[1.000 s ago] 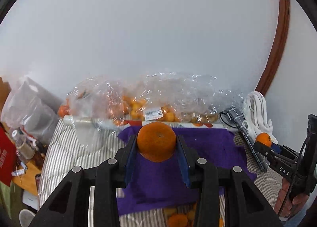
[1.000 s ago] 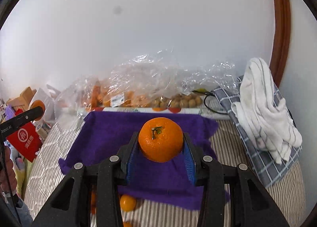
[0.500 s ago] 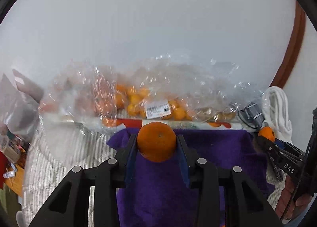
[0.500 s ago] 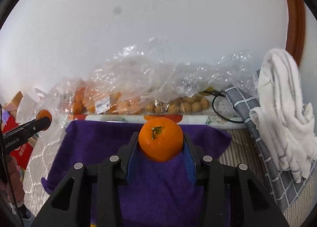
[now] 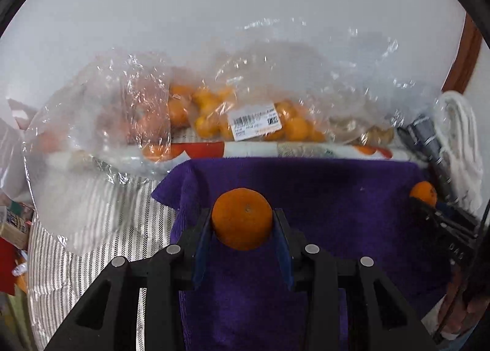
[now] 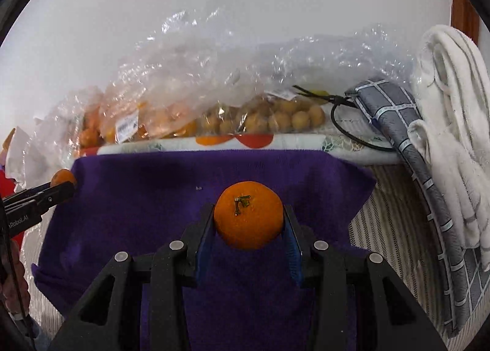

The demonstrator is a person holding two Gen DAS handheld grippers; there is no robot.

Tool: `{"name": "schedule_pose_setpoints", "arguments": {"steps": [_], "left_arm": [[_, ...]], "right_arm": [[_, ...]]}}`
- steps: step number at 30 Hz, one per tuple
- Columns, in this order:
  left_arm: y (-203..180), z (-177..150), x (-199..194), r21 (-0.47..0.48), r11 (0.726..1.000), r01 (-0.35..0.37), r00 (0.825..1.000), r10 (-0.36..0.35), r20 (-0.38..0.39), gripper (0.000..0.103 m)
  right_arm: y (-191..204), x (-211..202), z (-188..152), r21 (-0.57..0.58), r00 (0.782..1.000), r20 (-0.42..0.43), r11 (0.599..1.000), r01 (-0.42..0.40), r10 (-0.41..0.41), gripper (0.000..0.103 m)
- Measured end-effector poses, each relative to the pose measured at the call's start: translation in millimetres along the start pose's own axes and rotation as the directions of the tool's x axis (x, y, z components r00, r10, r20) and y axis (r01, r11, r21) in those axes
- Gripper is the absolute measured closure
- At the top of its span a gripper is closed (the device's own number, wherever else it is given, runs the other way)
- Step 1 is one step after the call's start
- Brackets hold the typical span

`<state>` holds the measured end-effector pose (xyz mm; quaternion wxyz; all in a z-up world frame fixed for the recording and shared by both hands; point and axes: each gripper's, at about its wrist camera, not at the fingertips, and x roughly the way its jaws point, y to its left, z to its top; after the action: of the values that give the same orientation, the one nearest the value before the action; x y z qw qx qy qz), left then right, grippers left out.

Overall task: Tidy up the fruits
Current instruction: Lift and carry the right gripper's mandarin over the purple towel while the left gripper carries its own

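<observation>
My left gripper is shut on an orange tangerine, held just above the left part of a purple cloth. My right gripper is shut on a second tangerine, stem facing the camera, over the middle of the same purple cloth. Each view catches the other gripper at its edge: the right gripper with its fruit at the right, the left gripper with its fruit at the left.
Clear plastic bags of small oranges and pale round fruits line the wall behind the cloth. A white towel and a grey checked cloth lie at the right. The striped bedcover surrounds the cloth.
Both grippers have sunk and moved forward toward the purple cloth, each still holding its tangerine. The bags and cloth now look larger and closer.
</observation>
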<state>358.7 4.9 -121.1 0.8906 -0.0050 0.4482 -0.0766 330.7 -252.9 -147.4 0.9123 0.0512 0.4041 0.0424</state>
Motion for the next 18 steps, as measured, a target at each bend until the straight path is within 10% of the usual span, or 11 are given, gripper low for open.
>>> {"name": "schedule_pose_setpoints", "arguments": {"steps": [18], "left_arm": [[-4.9, -3.3, 19.8, 0.001, 1.0, 0.003, 0.996, -0.003, -0.086, 0.066]], "right_arm": [[5.4, 19.1, -6.9, -0.035, 0.997, -0.075, 0.999, 0.014, -0.017, 0.061]]}}
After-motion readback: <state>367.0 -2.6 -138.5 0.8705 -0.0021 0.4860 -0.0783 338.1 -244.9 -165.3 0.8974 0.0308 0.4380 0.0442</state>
